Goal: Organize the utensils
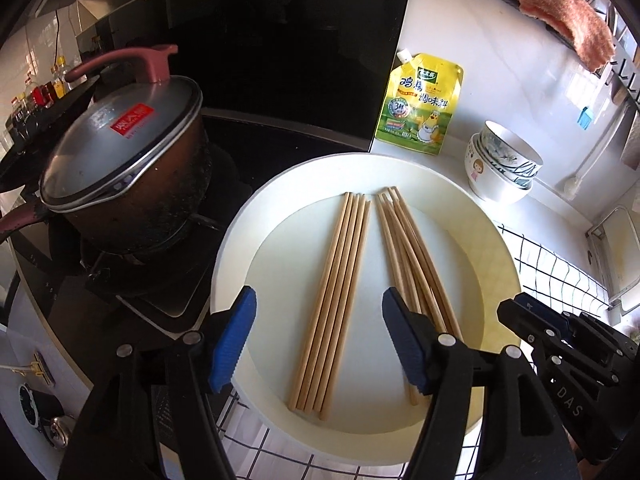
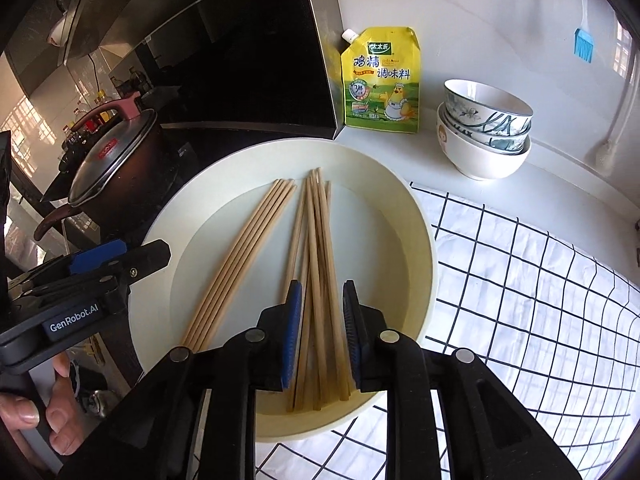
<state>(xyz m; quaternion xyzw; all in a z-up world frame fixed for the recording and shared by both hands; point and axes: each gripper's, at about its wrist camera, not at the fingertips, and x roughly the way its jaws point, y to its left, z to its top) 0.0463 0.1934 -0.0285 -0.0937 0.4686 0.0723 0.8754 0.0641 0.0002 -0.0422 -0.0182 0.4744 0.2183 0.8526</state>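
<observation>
Both grippers point(image 1: 316, 340) point(image 2: 322, 332) tilt downward over chopsticks point(image 1: 336, 300), jaws parted.

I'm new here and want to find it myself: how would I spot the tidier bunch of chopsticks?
Find the big round cream plastic tray on the counter beside the stove. Two bunches of pale wooden chopsticks lie in it. The tidy bunch of chopsticks is the one nearer the lidded brown cooking pot: its sticks lie flat, parallel and touching, while the other bunch of chopsticks crosses and fans out.
</observation>
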